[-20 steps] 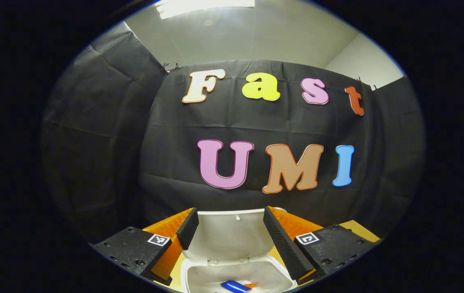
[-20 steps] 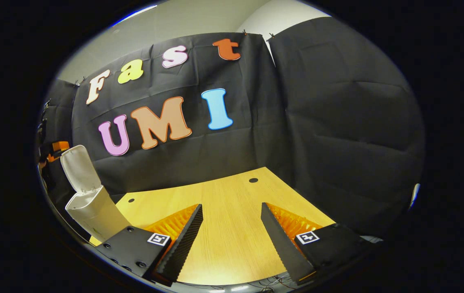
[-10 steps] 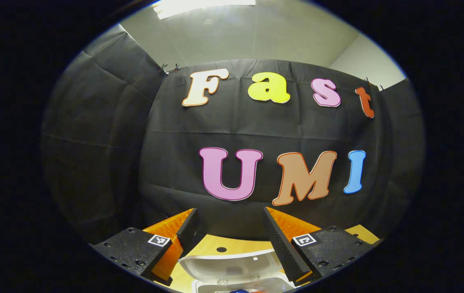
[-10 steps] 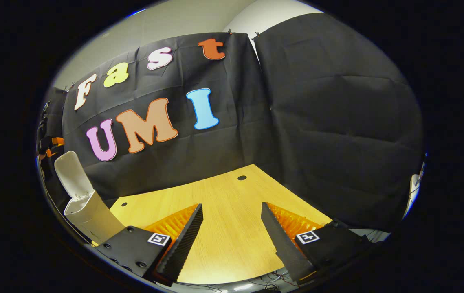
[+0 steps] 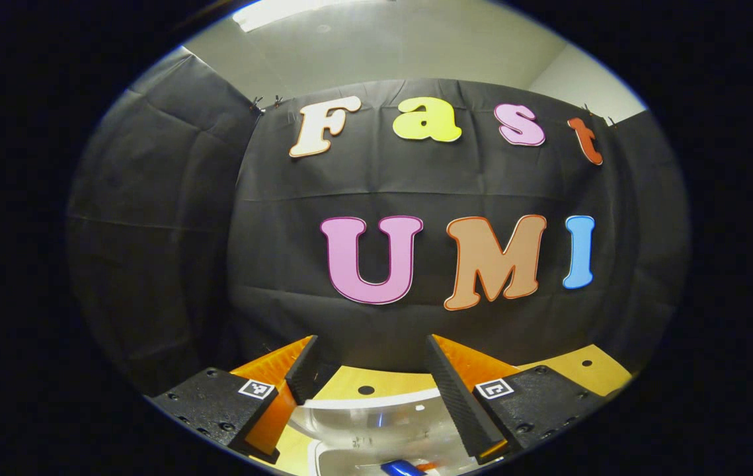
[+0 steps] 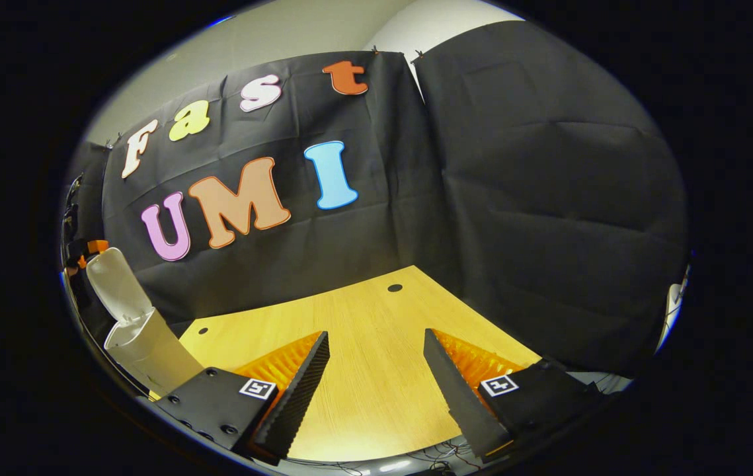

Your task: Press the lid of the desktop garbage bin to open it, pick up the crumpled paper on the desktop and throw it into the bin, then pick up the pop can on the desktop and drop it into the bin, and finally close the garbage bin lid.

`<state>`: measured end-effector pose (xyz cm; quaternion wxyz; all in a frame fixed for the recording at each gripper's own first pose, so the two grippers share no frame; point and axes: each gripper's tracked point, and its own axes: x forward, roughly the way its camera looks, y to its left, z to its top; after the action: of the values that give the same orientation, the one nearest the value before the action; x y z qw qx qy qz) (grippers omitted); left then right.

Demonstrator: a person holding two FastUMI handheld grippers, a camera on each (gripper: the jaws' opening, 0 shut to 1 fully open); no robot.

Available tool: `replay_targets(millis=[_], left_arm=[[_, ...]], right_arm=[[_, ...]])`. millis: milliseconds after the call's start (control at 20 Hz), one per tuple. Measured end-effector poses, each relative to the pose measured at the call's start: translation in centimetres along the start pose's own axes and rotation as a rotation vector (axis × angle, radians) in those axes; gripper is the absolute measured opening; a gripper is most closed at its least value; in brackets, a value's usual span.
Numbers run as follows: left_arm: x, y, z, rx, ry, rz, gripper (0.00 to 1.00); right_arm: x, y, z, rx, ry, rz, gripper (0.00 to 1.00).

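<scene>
Bin (image 6: 151, 347) count one, white, lower left of the right gripper view, lid (image 6: 115, 284) up, one blue pop can (image 5: 402, 468) inside at the left gripper view's bottom edge, left gripper (image 5: 369, 383) fingers spread wide above it holding nothing, right gripper (image 6: 376, 390) likewise over bare table (image 6: 376, 330).

In the right gripper view, bare desk (image 6: 363, 370) runs from between the spread fingers of the right tool (image 6: 376, 360) to the black cloth wall (image 6: 548, 198) that closes the top and right. At the left edge, the bin (image 6: 151, 350) with its raised lid (image 6: 115, 284) stands in the way. In the left gripper view, that lid (image 5: 376, 413) sits between the parted fingers of the left tool (image 5: 369, 370).
</scene>
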<state>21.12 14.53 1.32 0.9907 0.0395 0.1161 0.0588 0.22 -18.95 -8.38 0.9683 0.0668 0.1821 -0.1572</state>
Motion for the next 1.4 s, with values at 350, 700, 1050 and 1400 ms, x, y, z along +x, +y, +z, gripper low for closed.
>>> replay_targets(millis=[350, 700, 1050, 1400], left_arm=[[-5.9, -1.3, -3.6, 0.019, -0.047, 0.015, 0.93], [-8.9, -2.3, -13.5, -0.017, 0.069, 0.022, 0.97], [-9.9, -2.3, -16.4, 0.002, 0.048, 0.060, 0.98], [-9.9, -2.6, -15.9, 0.024, -0.055, 0.088, 0.97]], right_arm=[[0.4, 2.4, -0.6, -0.014, 0.012, 0.058, 0.96], [0.0, 3.6, -1.4, -0.050, 0.034, 0.074, 0.96], [0.2, 4.3, -2.5, -0.070, 0.058, 0.072, 0.96], [0.4, 5.4, -3.9, -0.081, 0.098, 0.091, 0.94]])
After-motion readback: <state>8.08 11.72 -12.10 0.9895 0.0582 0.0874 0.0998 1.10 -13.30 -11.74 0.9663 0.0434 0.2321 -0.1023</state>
